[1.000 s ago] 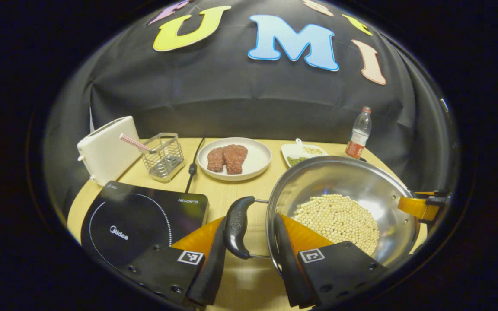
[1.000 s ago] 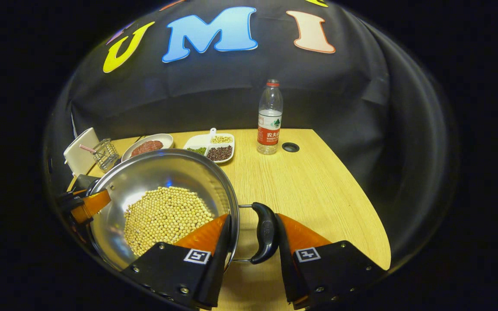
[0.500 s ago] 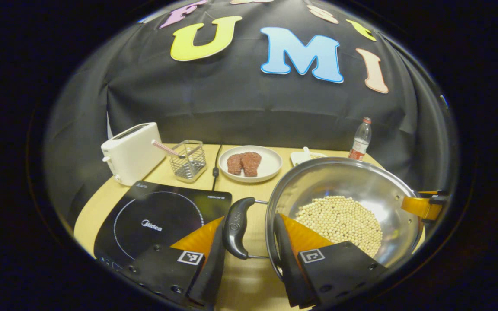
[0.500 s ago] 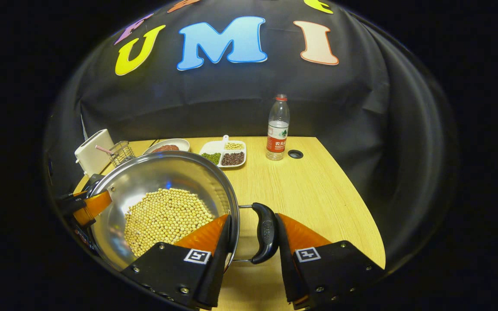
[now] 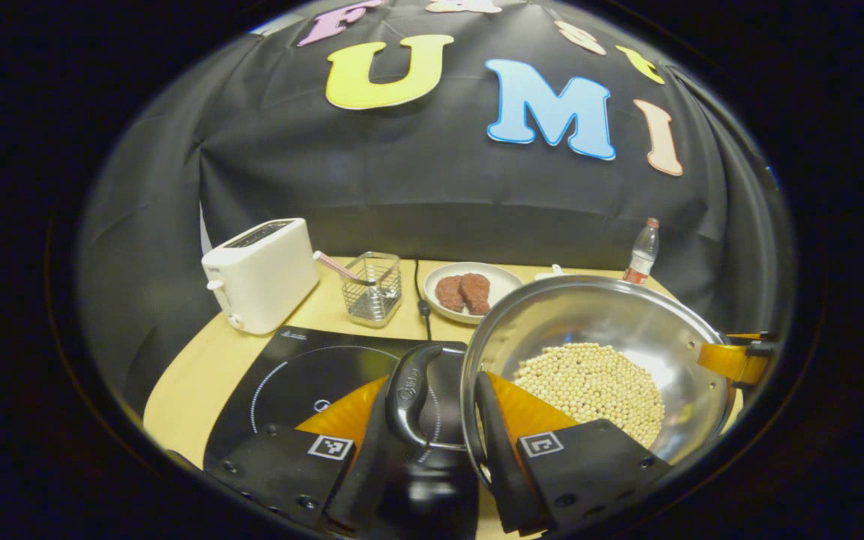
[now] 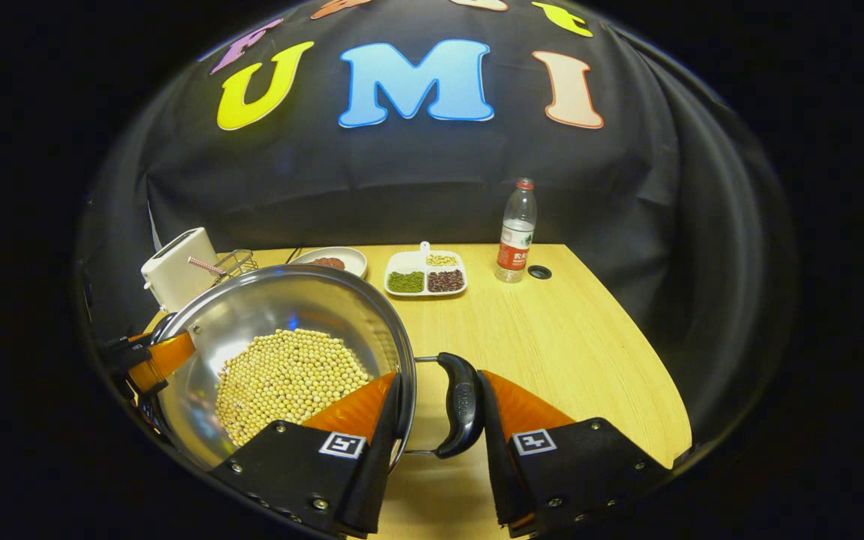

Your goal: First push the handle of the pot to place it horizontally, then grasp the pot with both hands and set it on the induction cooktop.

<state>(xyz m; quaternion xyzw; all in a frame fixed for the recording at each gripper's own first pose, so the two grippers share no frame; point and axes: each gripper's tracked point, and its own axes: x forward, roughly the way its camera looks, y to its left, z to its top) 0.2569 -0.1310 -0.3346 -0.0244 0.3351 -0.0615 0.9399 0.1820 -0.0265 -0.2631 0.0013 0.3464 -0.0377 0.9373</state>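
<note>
A steel pot with soybeans hangs in the air between my two grippers. In the left gripper view, my left gripper is shut on the pot's black left handle, one finger outside the handle and one inside the rim. That handle hangs over the black induction cooktop. In the right gripper view, my right gripper is shut on the pot's right handle in the same way, with the pot to its left. An orange finger of the other gripper shows at each far rim.
A white toaster, a wire basket with a straw, a power cable and a plate of meat stand behind the cooktop. A divided dish of beans and a water bottle stand at the back right.
Both grippers have carried the pot to the left and kept their hold. Its left handle has gone from beside the cooktop to above it.
</note>
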